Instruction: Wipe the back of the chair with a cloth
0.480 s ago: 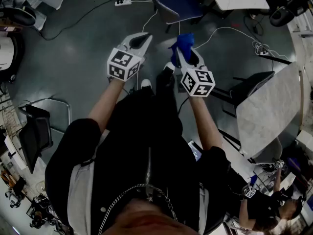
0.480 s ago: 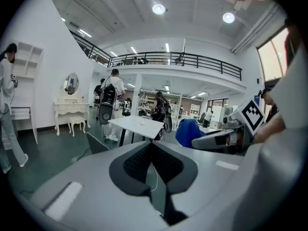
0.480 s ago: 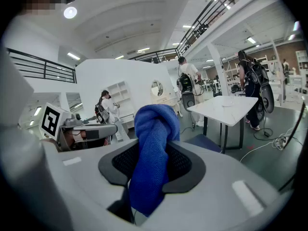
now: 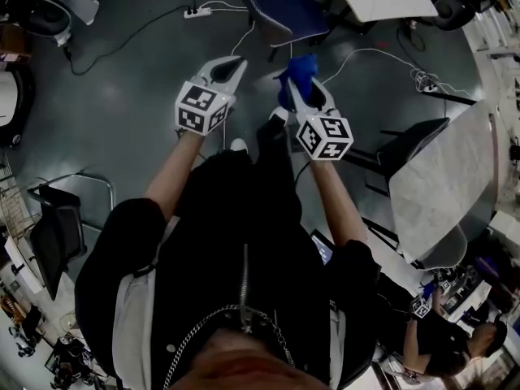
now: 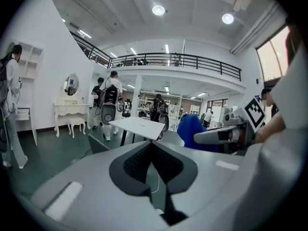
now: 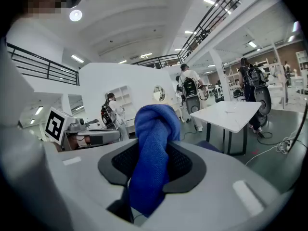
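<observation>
The right gripper (image 4: 304, 94) clamps the blue cloth (image 4: 299, 68); the left gripper (image 4: 234, 63) is closed and empty; the blue chair (image 4: 289, 10) stands at 12 o'clock.

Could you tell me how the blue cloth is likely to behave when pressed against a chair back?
Probably floppy: the blue cloth bunches and droops where the right gripper pinches it. Its knobbly weave suggests it is light and grippy, not slippery.
</observation>
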